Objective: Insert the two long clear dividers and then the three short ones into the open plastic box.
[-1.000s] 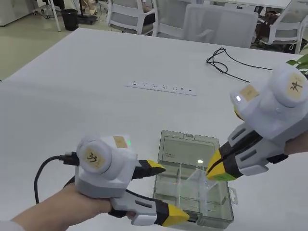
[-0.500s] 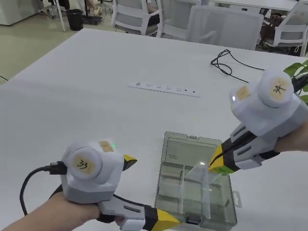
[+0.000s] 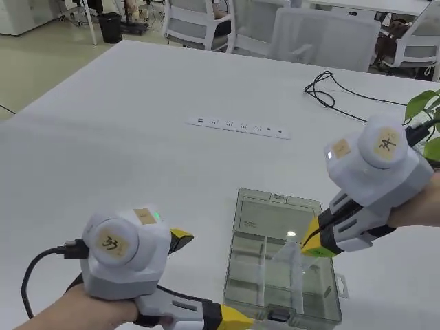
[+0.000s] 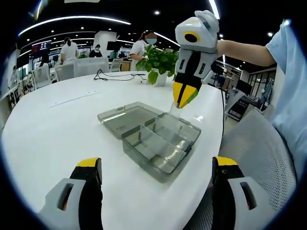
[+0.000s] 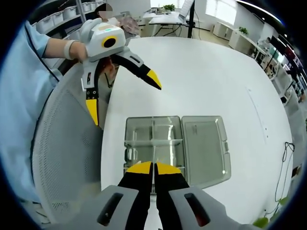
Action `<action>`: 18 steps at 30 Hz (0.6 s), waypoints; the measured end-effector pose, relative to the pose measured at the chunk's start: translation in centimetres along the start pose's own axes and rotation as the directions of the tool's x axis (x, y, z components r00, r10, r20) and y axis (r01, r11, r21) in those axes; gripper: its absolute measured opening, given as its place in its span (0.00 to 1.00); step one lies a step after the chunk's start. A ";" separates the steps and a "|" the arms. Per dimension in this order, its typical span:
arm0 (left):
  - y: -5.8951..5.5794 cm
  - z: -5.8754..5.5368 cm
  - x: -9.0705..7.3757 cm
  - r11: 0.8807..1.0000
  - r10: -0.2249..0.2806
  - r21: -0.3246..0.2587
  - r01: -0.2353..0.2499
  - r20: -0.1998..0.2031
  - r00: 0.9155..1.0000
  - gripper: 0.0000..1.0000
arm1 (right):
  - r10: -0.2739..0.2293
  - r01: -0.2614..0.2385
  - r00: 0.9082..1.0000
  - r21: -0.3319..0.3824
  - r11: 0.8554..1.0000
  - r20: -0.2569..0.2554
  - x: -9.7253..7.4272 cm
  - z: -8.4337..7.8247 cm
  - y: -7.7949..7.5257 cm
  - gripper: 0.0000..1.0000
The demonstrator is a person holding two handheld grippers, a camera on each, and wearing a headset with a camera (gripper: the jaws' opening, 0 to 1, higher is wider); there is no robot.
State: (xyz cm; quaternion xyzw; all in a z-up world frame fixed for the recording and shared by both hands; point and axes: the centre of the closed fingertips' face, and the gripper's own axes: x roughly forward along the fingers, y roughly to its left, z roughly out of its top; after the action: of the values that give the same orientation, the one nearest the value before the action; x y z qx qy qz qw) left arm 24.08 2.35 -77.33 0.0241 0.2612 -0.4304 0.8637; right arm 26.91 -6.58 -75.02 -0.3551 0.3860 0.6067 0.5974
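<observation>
Clear divider [image 3: 284, 254] pinched in R gripper [image 3: 309, 246], jaws closed, over plastic box [image 3: 232, 268]; L gripper [image 3: 213, 278] spread wide, empty, beside box

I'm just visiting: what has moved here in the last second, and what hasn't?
The left gripper pulled back from the plastic box, toward the person, its jaws open and empty. The right gripper stayed shut on a clear divider over the box's compartments. The box itself hasn't moved.

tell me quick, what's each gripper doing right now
left gripper: open, holding nothing
right gripper: shut on a clear divider
</observation>
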 end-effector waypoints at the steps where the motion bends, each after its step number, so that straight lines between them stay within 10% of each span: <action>1: 0.0 0.0 0.0 1.000 -0.001 -0.002 0.001 0.001 1.000 0.97 | 0.000 0.000 1.000 -0.001 1.000 -0.001 0.1 -0.1 -0.1 0.02; 18: 0.0 -0.1 -0.1 1.000 -0.004 -0.017 0.005 0.006 1.000 0.94 | -0.002 0.002 1.000 -0.012 1.000 0.000 0.7 0.2 -0.5 0.02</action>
State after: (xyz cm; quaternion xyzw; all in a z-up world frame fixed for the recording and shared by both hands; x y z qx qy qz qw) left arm 24.04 2.44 -77.35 0.0149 0.2625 -0.4302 0.8636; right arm 27.38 -6.05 -75.56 -0.3589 0.3821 0.6083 0.5959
